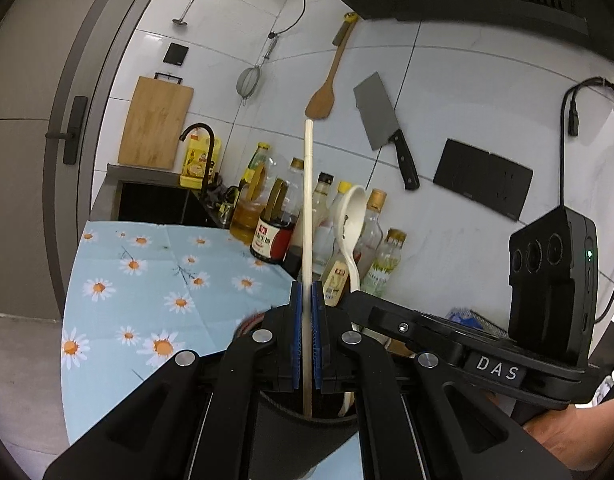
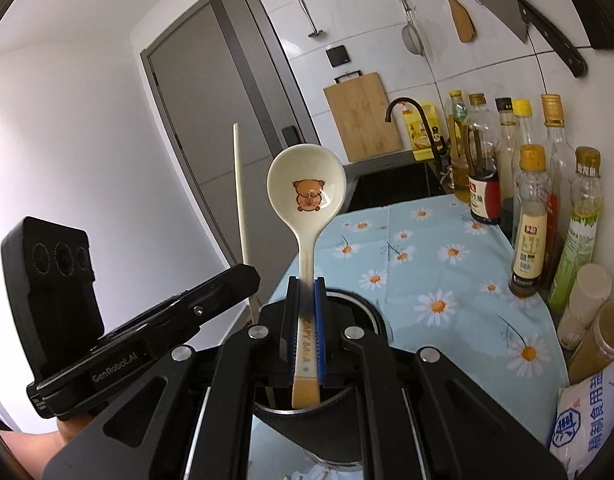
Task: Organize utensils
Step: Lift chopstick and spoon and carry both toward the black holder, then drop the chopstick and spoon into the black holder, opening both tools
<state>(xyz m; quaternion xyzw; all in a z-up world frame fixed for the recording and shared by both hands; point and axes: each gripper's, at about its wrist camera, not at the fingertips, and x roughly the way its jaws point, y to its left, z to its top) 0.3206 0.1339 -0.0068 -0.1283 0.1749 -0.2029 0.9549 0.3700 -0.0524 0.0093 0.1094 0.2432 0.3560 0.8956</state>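
Chopstick (image 1: pixel 308 208) being clenched upright in left tongs (image 1: pixel 306 300), spoon (image 2: pixel 306 200) in right tongs (image 2: pixel 306 292), above holder (image 2: pixel 307 410); rim being risked by misaligned lowering.

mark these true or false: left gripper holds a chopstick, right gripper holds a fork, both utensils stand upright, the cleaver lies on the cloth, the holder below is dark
1. The left hand-held gripper grips a long cream chopstick. True.
2. The right hand-held gripper grips a fork. False: it grips a cream ceramic spoon with a bear print.
3. Both utensils stand roughly upright. True.
4. The steel cleaver with black handle lies on the daisy-print blue cloth. False: it hangs on the wall.
5. A dark round holder sits under the utensils. True.
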